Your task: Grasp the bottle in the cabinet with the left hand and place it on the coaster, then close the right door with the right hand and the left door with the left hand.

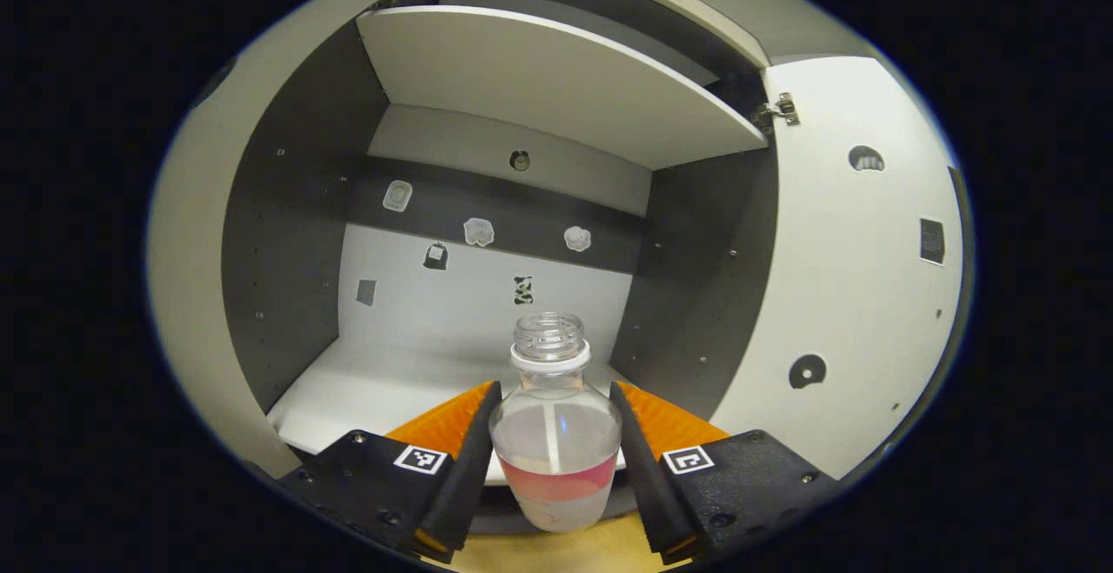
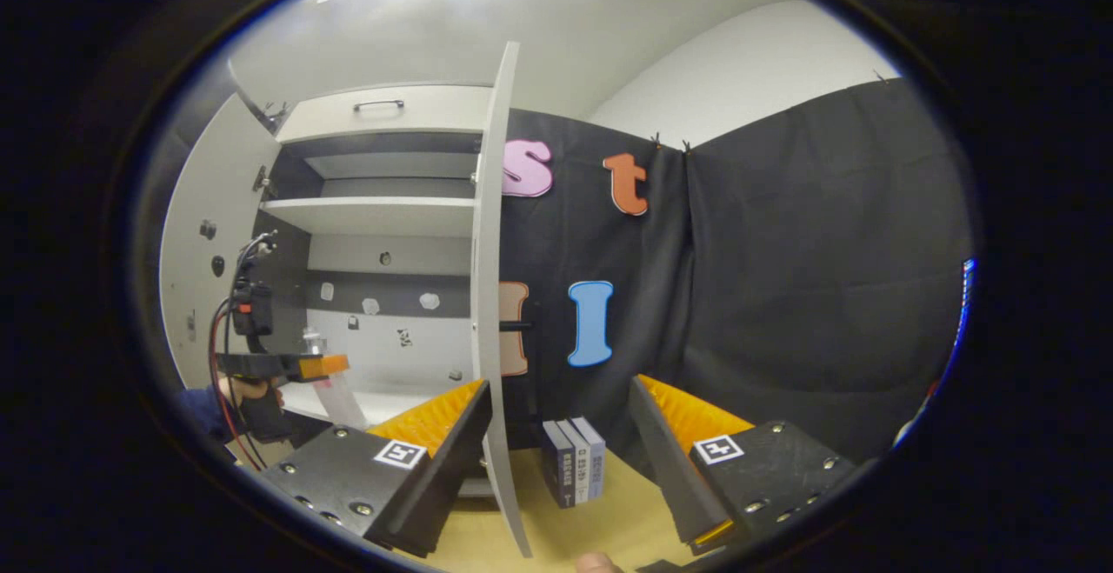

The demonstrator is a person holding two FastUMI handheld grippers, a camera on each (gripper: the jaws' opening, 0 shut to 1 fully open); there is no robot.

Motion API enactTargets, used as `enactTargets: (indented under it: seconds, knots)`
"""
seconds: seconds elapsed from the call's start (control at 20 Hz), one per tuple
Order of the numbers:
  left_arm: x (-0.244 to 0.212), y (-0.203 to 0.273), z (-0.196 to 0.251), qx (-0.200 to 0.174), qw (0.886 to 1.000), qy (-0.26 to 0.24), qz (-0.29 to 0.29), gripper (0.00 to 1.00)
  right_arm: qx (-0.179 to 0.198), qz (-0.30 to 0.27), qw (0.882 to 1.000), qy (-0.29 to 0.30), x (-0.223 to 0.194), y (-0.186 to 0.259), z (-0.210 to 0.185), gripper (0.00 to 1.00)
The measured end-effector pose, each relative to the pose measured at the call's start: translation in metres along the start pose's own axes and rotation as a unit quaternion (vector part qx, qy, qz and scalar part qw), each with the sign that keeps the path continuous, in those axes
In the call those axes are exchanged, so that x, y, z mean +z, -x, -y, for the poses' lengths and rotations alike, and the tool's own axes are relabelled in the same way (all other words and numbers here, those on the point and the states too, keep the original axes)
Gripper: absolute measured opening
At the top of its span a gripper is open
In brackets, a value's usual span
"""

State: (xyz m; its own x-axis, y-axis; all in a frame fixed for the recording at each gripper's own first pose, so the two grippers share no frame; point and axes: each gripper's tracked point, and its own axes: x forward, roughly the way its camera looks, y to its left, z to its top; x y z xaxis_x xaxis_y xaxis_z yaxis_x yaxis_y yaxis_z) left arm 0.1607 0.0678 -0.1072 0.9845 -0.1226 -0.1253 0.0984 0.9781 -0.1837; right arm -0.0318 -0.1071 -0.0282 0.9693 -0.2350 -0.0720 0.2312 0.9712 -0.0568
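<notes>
Bottle (image 1: 555,434) base behind jaws

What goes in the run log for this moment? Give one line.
stage: grasp | left gripper: shut on bottle at cabinet front | right gripper: open, straddling right door edge

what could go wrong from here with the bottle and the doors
1. The bottle has no cap and holds liquid, so tilting it while the left gripper lifts it out may spill.
2. Its wall is smooth and rounded, so it might slip between the fingers.
3. The right door stands open, edge-on between the right gripper fingers; it could bump the books nearby.
</notes>
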Motion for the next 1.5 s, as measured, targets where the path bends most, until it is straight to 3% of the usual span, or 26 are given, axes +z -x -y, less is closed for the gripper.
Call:
enactTargets:
  seconds: [0.3, 0.55, 1.05, 1.3, 1.5]
  knots:
    - [-0.088, 0.060, 0.004, -0.006, 0.998, 0.032, -0.051, 0.76, 0.008, -0.013, 1.000, 0.001, -0.010, 0.012, 0.006, 0.96]
    - [-0.161, 0.096, -0.013, 0.037, 0.992, 0.063, -0.099, 0.76, 0.012, -0.019, 1.000, -0.002, -0.013, 0.014, 0.009, 0.96]
    - [-0.280, 0.160, -0.018, 0.082, 0.975, 0.059, -0.195, 0.76, 0.000, -0.036, 0.999, -0.007, -0.024, 0.015, 0.018, 0.96]
    - [-0.316, 0.178, -0.016, 0.086, 0.968, 0.039, -0.232, 0.76, 0.000, -0.047, 0.999, -0.007, -0.031, 0.017, 0.018, 0.96]
    - [-0.335, 0.188, -0.019, 0.111, 0.962, 0.032, -0.249, 0.76, 0.006, -0.049, 0.999, 0.001, -0.031, 0.020, 0.015, 0.96]
